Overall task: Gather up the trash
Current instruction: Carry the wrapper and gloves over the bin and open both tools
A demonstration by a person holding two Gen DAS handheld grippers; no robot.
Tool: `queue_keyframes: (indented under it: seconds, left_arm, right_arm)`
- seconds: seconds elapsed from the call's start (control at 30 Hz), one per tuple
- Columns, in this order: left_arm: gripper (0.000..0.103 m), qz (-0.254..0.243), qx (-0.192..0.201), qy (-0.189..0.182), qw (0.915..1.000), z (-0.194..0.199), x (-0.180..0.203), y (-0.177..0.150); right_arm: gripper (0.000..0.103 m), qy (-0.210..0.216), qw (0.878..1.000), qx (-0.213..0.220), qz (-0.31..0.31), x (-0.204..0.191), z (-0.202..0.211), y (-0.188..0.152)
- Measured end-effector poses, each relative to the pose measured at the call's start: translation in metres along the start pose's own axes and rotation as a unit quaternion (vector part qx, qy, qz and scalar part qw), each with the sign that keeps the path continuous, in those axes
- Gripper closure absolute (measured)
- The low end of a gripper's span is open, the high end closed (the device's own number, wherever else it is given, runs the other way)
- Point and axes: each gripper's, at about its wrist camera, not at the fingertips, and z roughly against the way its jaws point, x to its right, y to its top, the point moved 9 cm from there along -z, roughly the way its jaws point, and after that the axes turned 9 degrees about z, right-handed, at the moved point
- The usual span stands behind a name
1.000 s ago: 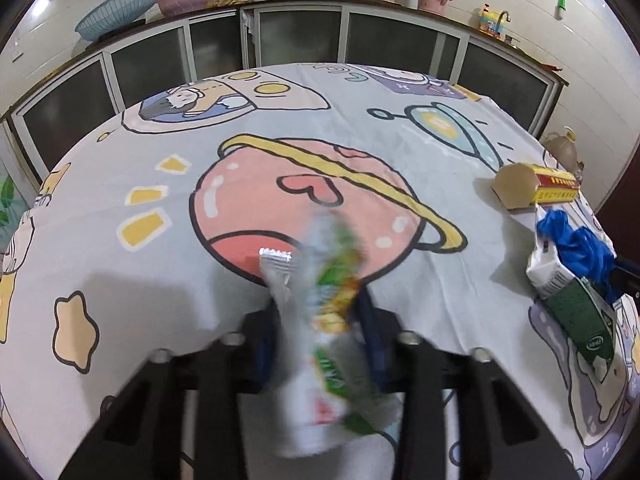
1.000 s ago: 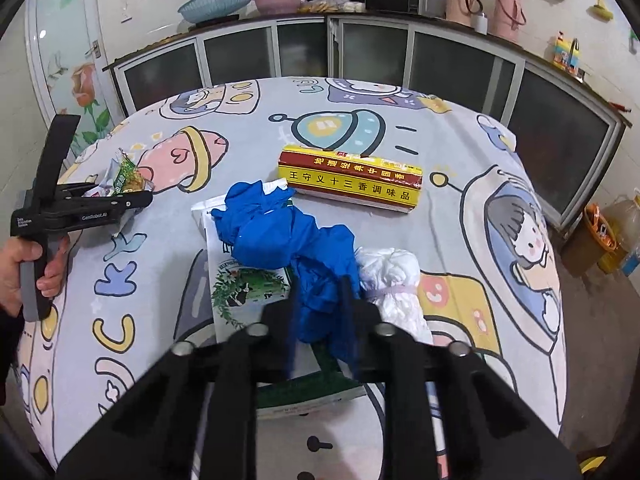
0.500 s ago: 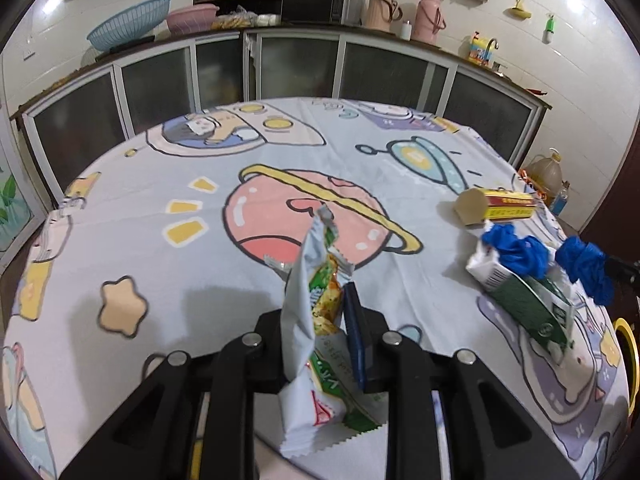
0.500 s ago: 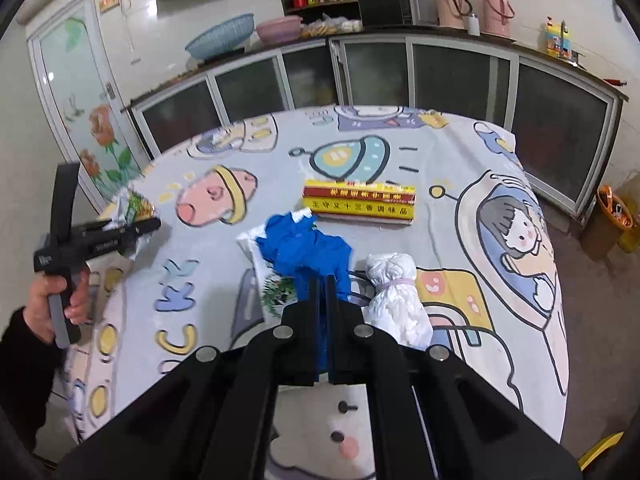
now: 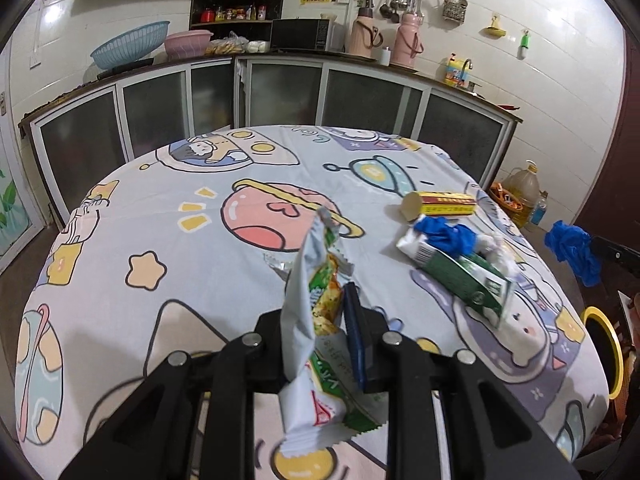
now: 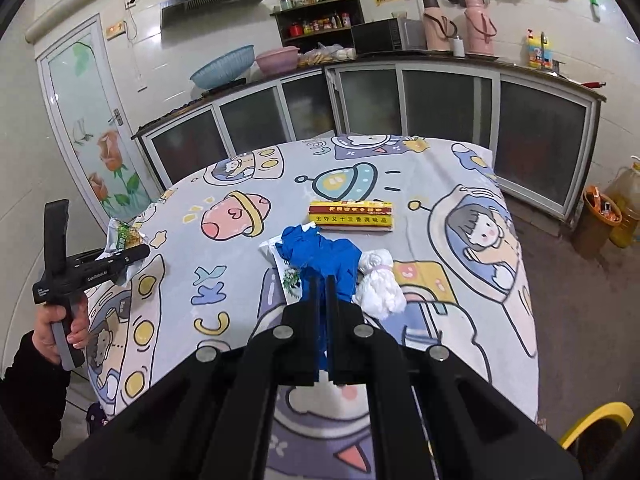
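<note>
My left gripper (image 5: 320,304) is shut on a white and green snack wrapper (image 5: 316,312) and holds it above the table's near edge; it also shows in the right wrist view (image 6: 124,236). My right gripper (image 6: 324,280) is shut on a blue glove (image 6: 326,340), lifted off the table; the same glove hangs at the right in the left wrist view (image 5: 572,248). A second blue glove (image 6: 320,252) lies on a green and white carton (image 5: 460,272). A white crumpled wad (image 6: 378,280) and a yellow and red box (image 6: 352,216) lie beside them.
The round table (image 5: 160,200) has a cartoon cloth. A yellow-rimmed bin (image 5: 604,344) stands at its right side, also in the right wrist view (image 6: 596,416). Glass-door cabinets (image 5: 280,92) run along the back. An orange basket (image 6: 598,216) and oil jug (image 5: 520,196) sit on the floor.
Both grippers have risen and pulled back from the table. The right gripper closed fully on a blue glove and lifted it; the left kept hold of the wrapper.
</note>
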Motion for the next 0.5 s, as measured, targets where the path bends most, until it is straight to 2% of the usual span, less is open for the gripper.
queue_keyframes:
  seconds: [0.5]
  left_arm:
    - [0.082,-0.024,0.005,-0.039,0.9989,0.037,0.063,-0.034]
  right_arm:
    - [0.1,0.003,1.0,0.006,-0.019,0.005,0.047,-0.039]
